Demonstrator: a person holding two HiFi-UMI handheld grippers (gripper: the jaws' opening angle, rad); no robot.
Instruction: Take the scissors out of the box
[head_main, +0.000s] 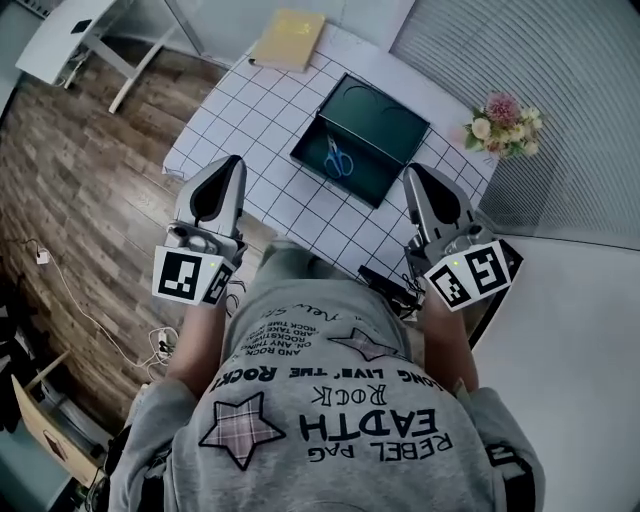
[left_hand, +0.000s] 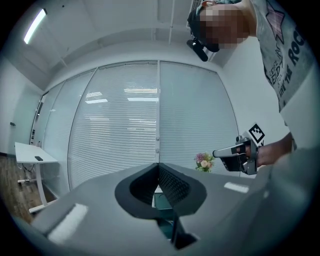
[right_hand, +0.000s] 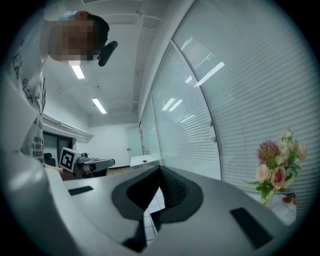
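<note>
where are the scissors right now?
Head view, upper centre: the scissors lie inside the dark box, toward its left side, on the gridded table; flowers stand further right.

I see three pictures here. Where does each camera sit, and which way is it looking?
Head view: on the person's head, looking steeply down at the checked table, the open box holding scissors, the left claw, the right claw and the person's shirt.
Left gripper view: on the left claw, looking level along its shut jaws at blinds; the right claw shows at right.
Right gripper view: on the right claw, looking along its shut jaws; the left claw shows at left.
Shared: flowers show in all three.
</note>
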